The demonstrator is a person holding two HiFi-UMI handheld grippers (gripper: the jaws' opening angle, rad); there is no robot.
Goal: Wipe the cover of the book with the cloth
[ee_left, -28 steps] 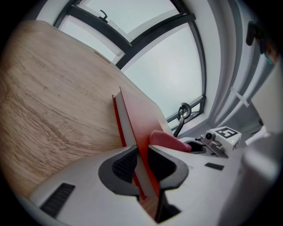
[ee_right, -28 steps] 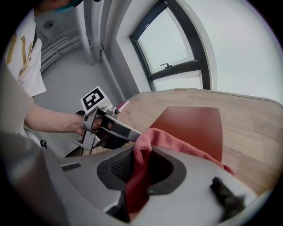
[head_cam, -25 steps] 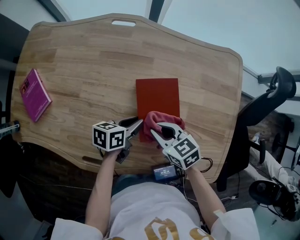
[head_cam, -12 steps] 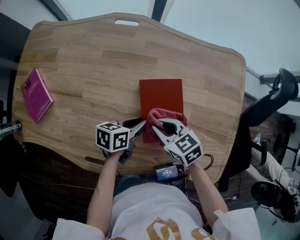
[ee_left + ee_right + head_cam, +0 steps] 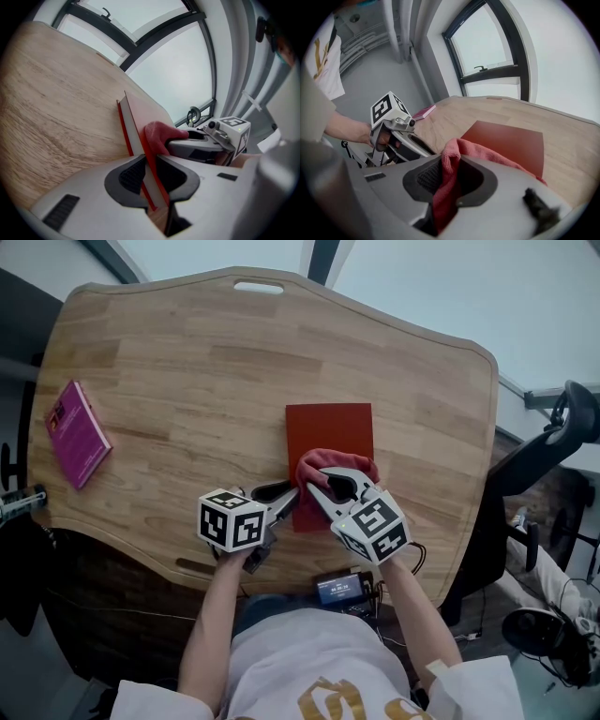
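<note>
Where the book lies: thin red book (image 5: 330, 432), near the wooden tabletop's (image 5: 187, 381) front edge.
Cloth: crumpled pink cloth (image 5: 323, 463) on its near half, pinched by right gripper (image 5: 319, 482).
Left gripper (image 5: 289, 495): clamped on the book's near-left edge.
Risk: hard strokes could pivot the book loose.
Hidden: cloth-to-cover contact, under the jaws.

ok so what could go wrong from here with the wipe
1. The left claw pinches only the near edge of the red book, so a hard stroke could swivel the book or pull it free.
2. The cloth is bunched in the right claw; it may drag or slip out, leaving the claw to scrape the cover.
3. The two claws sit close together and could bump.
</note>
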